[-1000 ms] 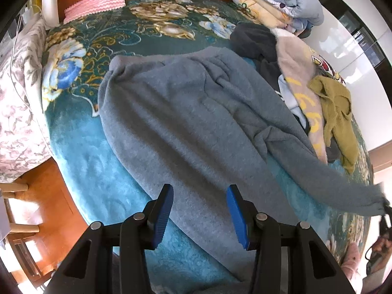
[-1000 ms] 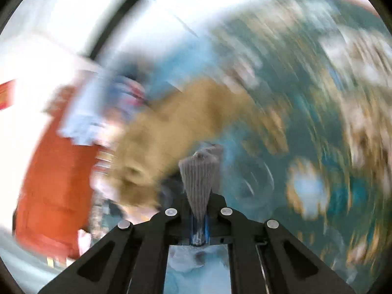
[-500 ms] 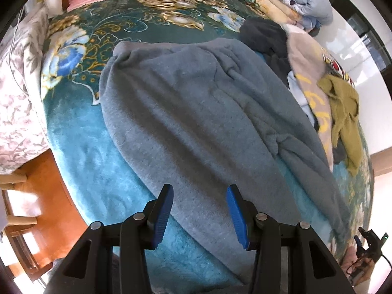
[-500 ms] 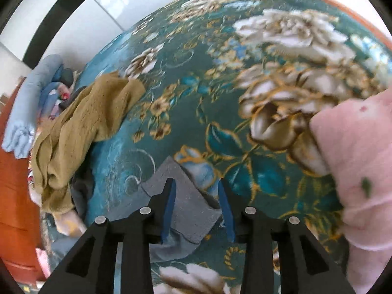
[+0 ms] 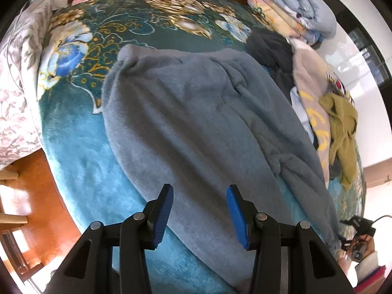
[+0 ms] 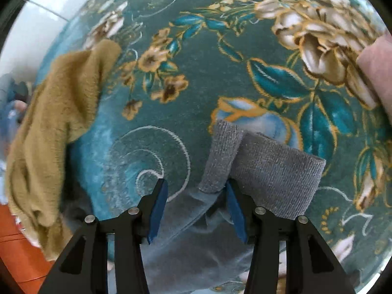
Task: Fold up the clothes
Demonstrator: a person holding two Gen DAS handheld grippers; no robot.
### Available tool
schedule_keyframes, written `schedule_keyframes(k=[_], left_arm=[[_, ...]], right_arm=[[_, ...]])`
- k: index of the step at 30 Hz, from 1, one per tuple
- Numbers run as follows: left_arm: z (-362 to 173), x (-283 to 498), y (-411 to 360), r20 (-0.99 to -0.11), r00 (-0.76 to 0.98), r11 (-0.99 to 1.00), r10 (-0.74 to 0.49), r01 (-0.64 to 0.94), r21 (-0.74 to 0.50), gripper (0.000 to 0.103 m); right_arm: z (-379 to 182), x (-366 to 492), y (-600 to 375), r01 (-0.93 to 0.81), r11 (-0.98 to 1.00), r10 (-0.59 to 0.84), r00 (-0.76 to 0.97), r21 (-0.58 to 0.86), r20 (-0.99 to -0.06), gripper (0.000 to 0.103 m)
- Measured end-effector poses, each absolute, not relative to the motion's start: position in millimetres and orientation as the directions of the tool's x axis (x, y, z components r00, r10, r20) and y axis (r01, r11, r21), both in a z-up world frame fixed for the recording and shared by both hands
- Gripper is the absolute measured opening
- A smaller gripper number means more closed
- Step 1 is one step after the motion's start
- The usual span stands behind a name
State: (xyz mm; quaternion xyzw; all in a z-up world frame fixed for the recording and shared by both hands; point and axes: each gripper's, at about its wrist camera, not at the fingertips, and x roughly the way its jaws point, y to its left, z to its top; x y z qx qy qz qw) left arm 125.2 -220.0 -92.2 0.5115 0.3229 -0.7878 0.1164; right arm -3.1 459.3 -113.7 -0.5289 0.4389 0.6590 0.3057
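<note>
A grey-blue sweater (image 5: 196,122) lies spread flat on the teal floral blanket (image 5: 80,156). My left gripper (image 5: 199,213) is open and empty, hovering over the sweater's near hem. One sleeve runs down the right side toward my right gripper, seen small at the lower right (image 5: 357,230). In the right wrist view, my right gripper (image 6: 196,205) is open just above the sleeve's ribbed cuff (image 6: 264,171), which lies on the blanket (image 6: 220,73) with one corner folded up.
A pile of clothes lies along the bed's right side: an olive knit (image 5: 343,127), a beige garment (image 5: 311,93) and a dark one (image 5: 269,46). Folded bedding (image 5: 294,5) is stacked at the head. The olive knit (image 6: 56,127) lies left of the cuff. Wooden floor (image 5: 36,188) is left.
My right gripper let go of the sleeve cuff, which now rests on the blanket, and its jaws opened wider. The sleeve now lies closer alongside the sweater. The left gripper shifted slightly.
</note>
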Motion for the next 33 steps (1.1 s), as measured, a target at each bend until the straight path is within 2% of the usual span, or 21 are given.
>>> schedule_keyframes(k=[2,3,7,10,13,15,16,18,20,24,27,33], left_arm=[[-93,125,-225,-0.876,-0.458,-0.755,0.152,0.518,-0.402,0.049],[-93,125,-227,-0.874,-0.461,-0.753,0.154,0.518,-0.406,0.049],[-91,127,-234,-0.866,-0.474,-0.747,0.159,0.516,-0.419,0.049],[-87,132,-238,-0.859,-0.487,-0.741,0.158,0.517,-0.429,0.049],[-81,137,-243,-0.849,-0.505,-0.734,0.154,0.517,-0.441,0.049],[-80,139,-245,-0.846,-0.509,-0.728,0.155,0.521,-0.447,0.049],[-79,140,-246,-0.845,-0.511,-0.724,0.157,0.523,-0.451,0.049],[-79,141,-247,-0.843,-0.512,-0.715,0.165,0.527,-0.459,0.049],[-79,141,-248,-0.847,-0.505,-0.715,0.168,0.53,-0.457,0.049],[-77,143,-252,-0.852,-0.499,-0.718,0.158,0.535,-0.446,0.049],[-78,145,-261,-0.852,-0.501,-0.696,0.15,0.559,-0.452,0.049],[-88,151,-299,-0.835,-0.533,-0.593,0.137,0.631,-0.5,0.05]], right_arm=[[-112,-9,456,-0.865,-0.473,-0.02,-0.18,0.168,-0.983,0.033],[-112,-8,455,-0.864,-0.486,0.001,-0.154,0.134,-0.988,0.02],[-103,10,460,-0.852,-0.483,-0.006,-0.225,0.2,-0.974,0.01],[-55,31,464,-0.775,-0.492,-0.013,-0.448,0.396,-0.894,0.01],[4,56,462,-0.618,-0.545,-0.046,-0.652,0.566,-0.757,0.01],[33,83,465,-0.502,-0.577,-0.053,-0.764,0.644,-0.643,0.01],[34,86,462,-0.48,-0.591,-0.046,-0.782,0.648,-0.622,0.01],[12,107,466,-0.506,-0.619,-0.015,-0.758,0.601,-0.652,0.01],[-44,121,478,-0.632,-0.593,-0.016,-0.611,0.499,-0.792,0.01],[-121,159,498,-0.748,-0.378,-0.096,-0.555,0.546,-0.826,0.01],[-120,160,502,-0.735,-0.406,-0.102,-0.554,0.543,-0.826,0.01],[-73,144,480,-0.658,-0.589,-0.074,-0.534,0.469,-0.842,0.017]])
